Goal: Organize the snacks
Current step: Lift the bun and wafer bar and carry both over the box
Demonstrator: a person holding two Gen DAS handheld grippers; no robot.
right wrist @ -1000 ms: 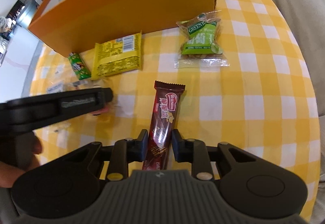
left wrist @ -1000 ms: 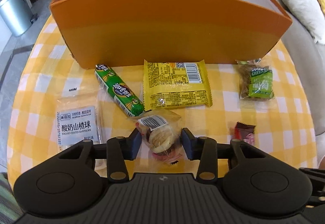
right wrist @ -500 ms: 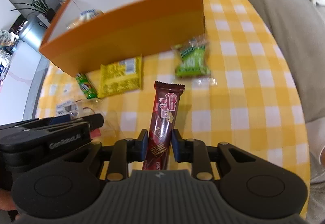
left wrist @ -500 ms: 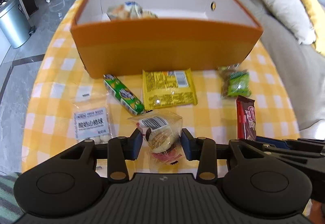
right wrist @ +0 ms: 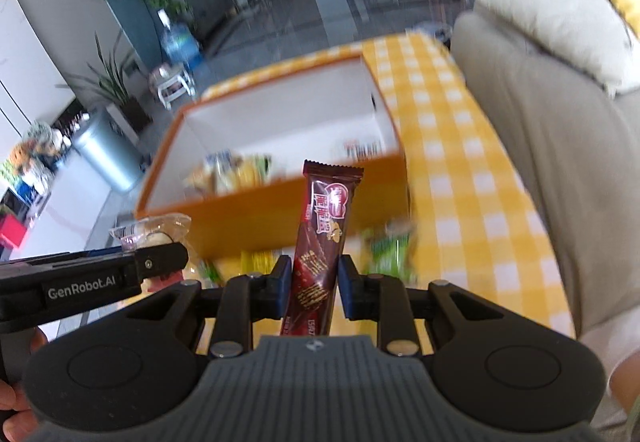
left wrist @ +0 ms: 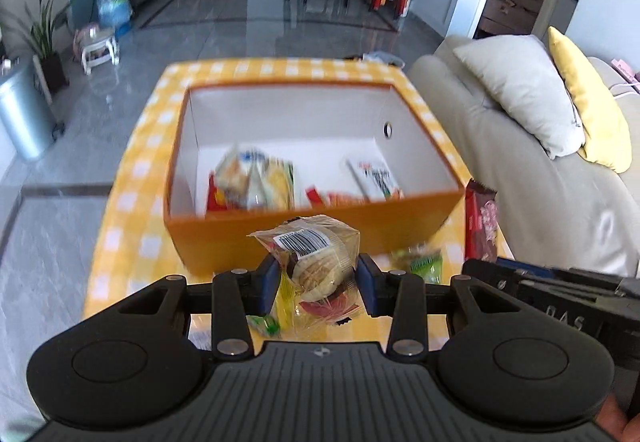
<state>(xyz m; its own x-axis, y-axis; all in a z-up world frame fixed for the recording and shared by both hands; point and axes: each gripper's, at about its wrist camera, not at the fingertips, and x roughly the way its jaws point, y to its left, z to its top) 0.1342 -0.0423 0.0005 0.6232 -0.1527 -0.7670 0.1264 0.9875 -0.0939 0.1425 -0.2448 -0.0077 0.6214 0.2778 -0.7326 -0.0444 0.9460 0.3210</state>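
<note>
You have raised both grippers off the table in the last second; the left gripper [left wrist: 316, 284] is clamped on the clear-wrapped pastry [left wrist: 316, 258], the right gripper [right wrist: 311, 284] on the chocolate bar [right wrist: 322, 238]; both loads now hang near the orange box [left wrist: 312, 230], short of its front wall; advance over the rim before releasing.
</note>
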